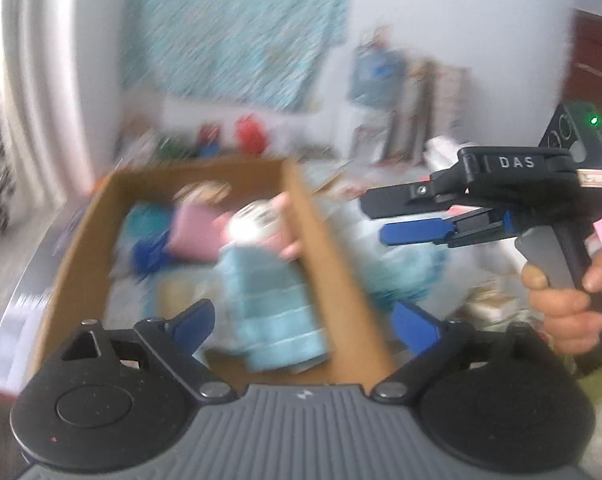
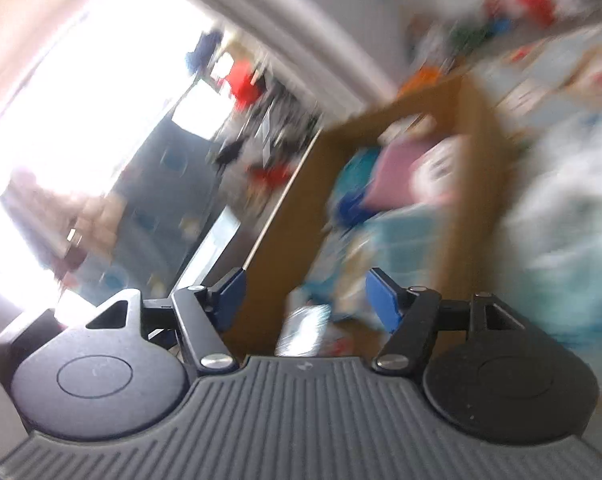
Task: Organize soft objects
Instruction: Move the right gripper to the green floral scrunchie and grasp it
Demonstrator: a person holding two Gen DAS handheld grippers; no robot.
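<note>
A brown cardboard box (image 1: 337,280) holds several soft things: a folded light-blue towel (image 1: 277,304) at the near side, a pink cloth (image 1: 193,232), a teal cloth (image 1: 145,220) and a white-and-pink toy (image 1: 257,224). My left gripper (image 1: 305,324) hovers open above the box's near right wall, with nothing between its blue pads. In the same view my right gripper (image 1: 385,216) comes in from the right, held by a hand (image 1: 569,300), jaws apart and empty. The right wrist view is blurred; the right gripper (image 2: 305,296) stands open before the box (image 2: 285,216).
More pale blue and white soft things (image 1: 401,264) lie heaped right of the box. A patterned teal cloth (image 1: 237,28) hangs on the back wall, with red objects (image 1: 249,136) below it. A dark cabinet (image 2: 161,200) and a bright window (image 2: 81,92) lie left.
</note>
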